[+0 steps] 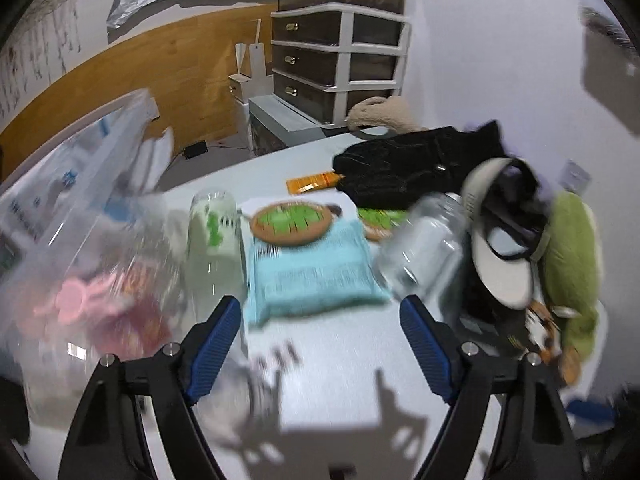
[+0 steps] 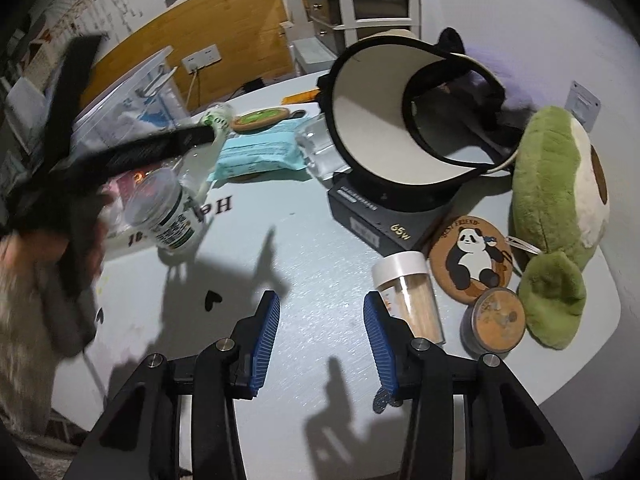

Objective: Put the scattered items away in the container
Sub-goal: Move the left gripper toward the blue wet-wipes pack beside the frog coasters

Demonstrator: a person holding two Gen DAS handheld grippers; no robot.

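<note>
Our right gripper (image 2: 322,342) stands half open with nothing between its blue pads, over the bare pale table (image 2: 320,280). Just beside its right finger lies the clear plastic jar with a white cap (image 2: 408,292), our likely next pick: light, stiff and slippery, so we would clamp its round body mid-length, not the cap. Beyond the jar lie the round panda coaster (image 2: 470,258) and soft green avocado plush (image 2: 560,200). Far left of the jar sits the clear plastic container (image 2: 132,96). Our left gripper (image 1: 320,344) hangs wide and empty.
</note>
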